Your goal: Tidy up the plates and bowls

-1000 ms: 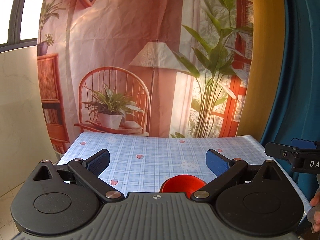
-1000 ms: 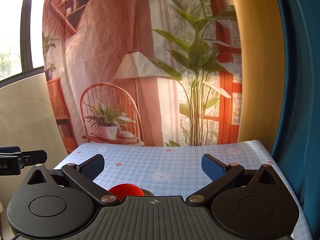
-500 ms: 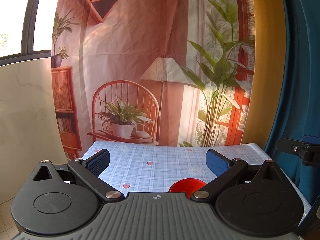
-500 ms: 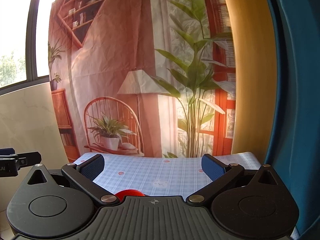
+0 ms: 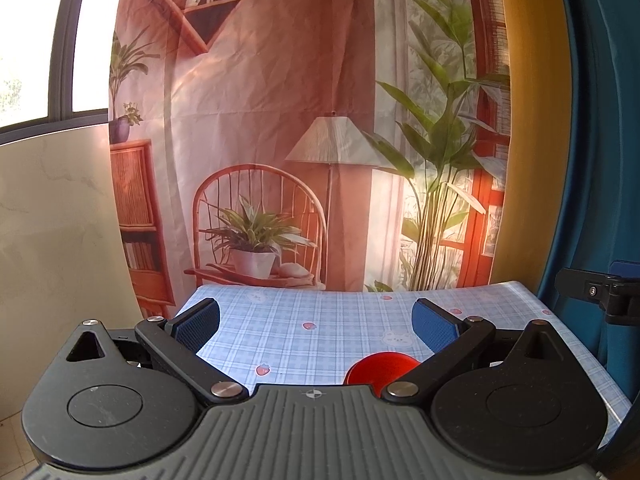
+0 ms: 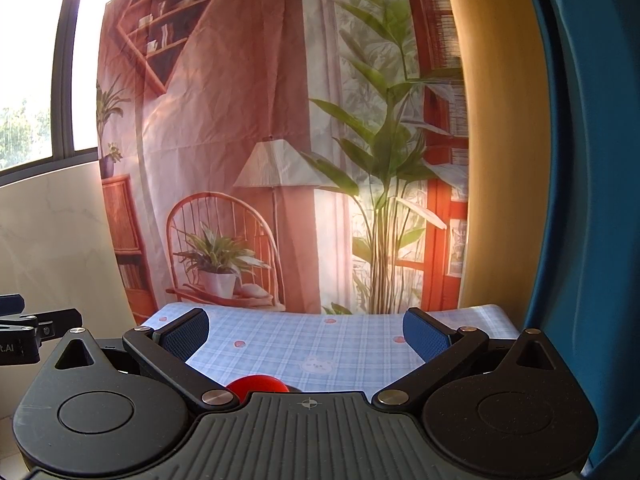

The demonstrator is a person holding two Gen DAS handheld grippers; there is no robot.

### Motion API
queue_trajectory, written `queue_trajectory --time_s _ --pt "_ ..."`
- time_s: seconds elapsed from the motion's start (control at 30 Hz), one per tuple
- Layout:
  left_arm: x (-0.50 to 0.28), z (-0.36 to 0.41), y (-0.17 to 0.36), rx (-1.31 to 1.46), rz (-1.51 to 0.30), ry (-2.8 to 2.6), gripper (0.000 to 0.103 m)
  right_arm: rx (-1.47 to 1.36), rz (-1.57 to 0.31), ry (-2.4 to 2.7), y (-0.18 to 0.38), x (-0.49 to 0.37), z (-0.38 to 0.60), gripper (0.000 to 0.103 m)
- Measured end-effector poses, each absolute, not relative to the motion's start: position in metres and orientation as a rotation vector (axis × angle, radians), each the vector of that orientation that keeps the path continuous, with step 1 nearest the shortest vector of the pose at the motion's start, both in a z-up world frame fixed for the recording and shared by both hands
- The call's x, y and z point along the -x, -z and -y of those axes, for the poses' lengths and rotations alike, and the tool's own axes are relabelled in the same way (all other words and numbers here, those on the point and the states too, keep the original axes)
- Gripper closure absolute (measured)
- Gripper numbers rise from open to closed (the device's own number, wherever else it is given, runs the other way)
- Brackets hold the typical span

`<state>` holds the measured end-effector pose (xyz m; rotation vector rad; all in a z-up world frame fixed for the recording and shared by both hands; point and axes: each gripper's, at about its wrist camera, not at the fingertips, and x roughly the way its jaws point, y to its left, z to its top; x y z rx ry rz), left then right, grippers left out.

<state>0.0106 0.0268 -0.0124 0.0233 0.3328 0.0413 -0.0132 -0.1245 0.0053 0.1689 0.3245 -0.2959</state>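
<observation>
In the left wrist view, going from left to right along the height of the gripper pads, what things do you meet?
Left blue pad → strawberry print on the checked tablecloth → red dish, slightly lower → right blue pad → the right gripper's black finger at the edge.

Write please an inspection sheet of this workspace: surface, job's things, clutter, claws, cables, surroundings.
Surface: table under a blue checked cloth with small strawberry and bear prints.
Job's things: one red dish, near edge, mostly hidden behind the claw bodies; plate or bowl, cannot tell. No other dishes seen.
Clutter: nothing seen.
Claws: left claw open, holding nothing, above the near edge; right claw open, holding nothing, beside it.
Cables: nothing seen.
Surroundings: printed backdrop of a room behind the table; window at left; blue curtain at right.
</observation>
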Motion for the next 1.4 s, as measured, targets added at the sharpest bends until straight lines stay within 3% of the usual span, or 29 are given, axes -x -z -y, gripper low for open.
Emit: queue_trajectory --time_s 1.4 --pt "-0.012 -0.037 0.016 -0.037 -0.365 -0.037 0.0 -0.197 -0.336 0.316 0.008 0.021 0.134 0.0"
